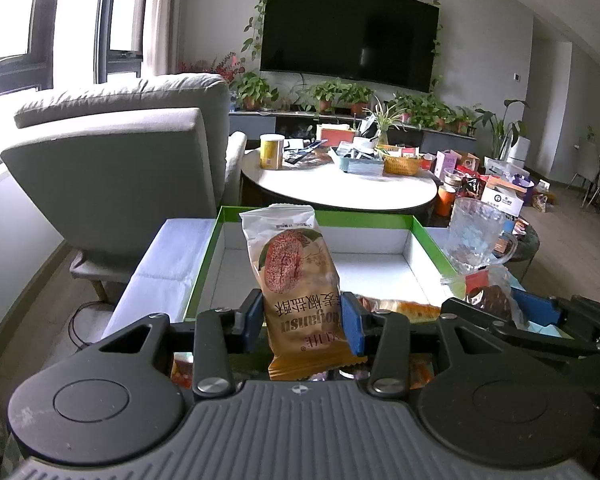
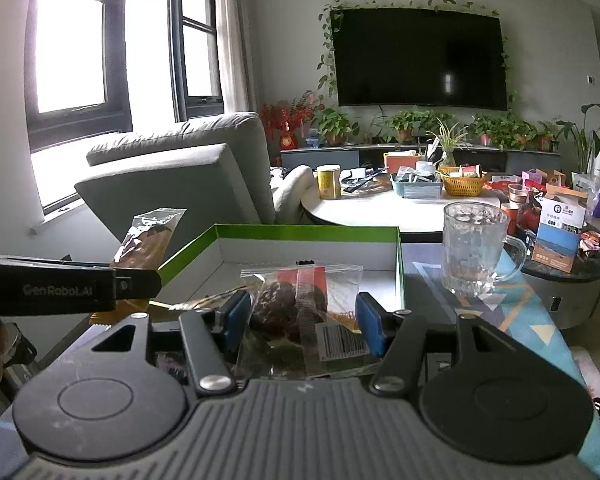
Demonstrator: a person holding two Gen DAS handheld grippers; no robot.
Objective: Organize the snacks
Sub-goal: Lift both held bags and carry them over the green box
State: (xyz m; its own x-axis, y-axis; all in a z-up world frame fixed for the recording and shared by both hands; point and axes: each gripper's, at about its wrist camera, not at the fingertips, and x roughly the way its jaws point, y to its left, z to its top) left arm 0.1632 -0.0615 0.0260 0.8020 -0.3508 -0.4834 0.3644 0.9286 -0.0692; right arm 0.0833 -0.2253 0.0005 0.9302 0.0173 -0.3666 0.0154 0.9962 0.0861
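Left wrist view: left gripper (image 1: 306, 316) clamps 1 upright pastry packet (image 1: 296, 276); right gripper (image 2: 300, 318) clamps 1 clear snack bag (image 2: 300, 312) before the green-rimmed box (image 2: 300, 233).

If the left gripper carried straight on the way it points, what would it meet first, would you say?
Probably the green-rimmed box: the left gripper, shut on the snack packet, points into its open white interior. Depth is unclear, so floor or far wall is a guess.

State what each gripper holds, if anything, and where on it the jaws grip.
Left gripper: an upright beige pastry packet, clamped across its lower half. Right gripper: a clear bag with a dark pastry, pinched at its two sides around mid-height.
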